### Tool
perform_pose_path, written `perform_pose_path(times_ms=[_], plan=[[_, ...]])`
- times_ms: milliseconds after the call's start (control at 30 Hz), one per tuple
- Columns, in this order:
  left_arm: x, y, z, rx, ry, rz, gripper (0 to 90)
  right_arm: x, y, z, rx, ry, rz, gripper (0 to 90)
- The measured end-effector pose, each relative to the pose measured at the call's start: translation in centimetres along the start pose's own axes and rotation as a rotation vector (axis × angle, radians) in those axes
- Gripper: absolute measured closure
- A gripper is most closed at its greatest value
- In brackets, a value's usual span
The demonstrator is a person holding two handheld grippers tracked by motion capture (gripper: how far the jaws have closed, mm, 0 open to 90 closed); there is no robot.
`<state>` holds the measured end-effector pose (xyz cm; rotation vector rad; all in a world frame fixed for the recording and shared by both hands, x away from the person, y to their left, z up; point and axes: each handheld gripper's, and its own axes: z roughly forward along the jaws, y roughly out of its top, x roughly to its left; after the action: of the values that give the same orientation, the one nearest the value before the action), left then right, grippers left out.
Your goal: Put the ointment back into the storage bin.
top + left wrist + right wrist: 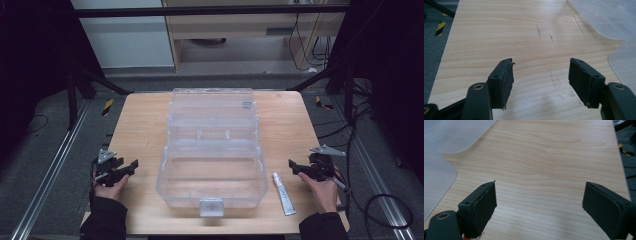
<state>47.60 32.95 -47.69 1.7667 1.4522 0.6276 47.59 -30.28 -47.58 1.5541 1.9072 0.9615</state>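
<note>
Nothing started: both tools, left tool and right tool, jaws apart and empty, tube lower right untouched beside open clear box mid-frame.

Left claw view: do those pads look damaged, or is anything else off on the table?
The left claw's left pad looks frayed, its facing peeling at the edges. Otherwise nothing stands out: the box sits open and square, and the tube lies flat beside it.
</note>
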Motion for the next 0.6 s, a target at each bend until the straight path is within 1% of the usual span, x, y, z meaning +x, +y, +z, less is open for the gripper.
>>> perform_pose_path(times_ms=[67,100,133,167,200,233,333,367,433,500,567,600], plan=[[-0.1,0.0,0.0,0.004,0.005,0.004,36.7,0.0,0.1,-0.2,0.01,-0.007,-0.01,13.7],[-0.1,0.0,0.0,0.008,0.007,0.006,36.8,0.0,0.3,-0.3,0.01,-0.003,-0.001,14.6],[-0.1,0.0,0.0,0.011,0.008,0.007,36.7,0.1,0.4,-0.4,0.027,0.004,0.005,15.4],[-0.1,-0.1,0.0,0.014,0.009,0.009,36.8,0.2,0.5,-0.5,0.03,0.004,0.009,16.7],[-0.1,-0.1,0.0,0.016,0.01,0.009,36.8,0.3,0.5,-0.7,0.026,0.003,0.004,18.6],[-0.1,-0.1,0.1,0.016,0.009,0.01,36.8,0.4,0.6,-0.7,0.034,0.005,-0.004,18.8],[-0.2,-0.1,0.2,0.023,0.006,0.015,36.7,0.9,1.2,-1.1,0.047,0.008,-0.023,24.8],[-0.2,-0.1,0.3,0.027,0.004,0.016,36.6,1.0,1.4,-1.4,0.039,0.008,-0.013,26.6],[-0.2,-0.1,0.4,0.032,0.002,0.017,36.5,1.0,1.8,-2.0,0.026,0.037,-0.007,29.7],[-0.3,-0.1,0.4,0.037,-0.003,0.022,36.3,1.2,2.1,-2.3,0.015,0.031,-0.025,30.2],[-0.3,-0.1,0.4,0.038,-0.004,0.025,36.3,1.2,2.5,-2.6,0.024,0.034,-0.039,31.2],[-0.4,-0.1,0.5,0.04,-0.004,0.025,36.3,1.3,2.7,-2.7,0.033,0.039,-0.038,31.7]])
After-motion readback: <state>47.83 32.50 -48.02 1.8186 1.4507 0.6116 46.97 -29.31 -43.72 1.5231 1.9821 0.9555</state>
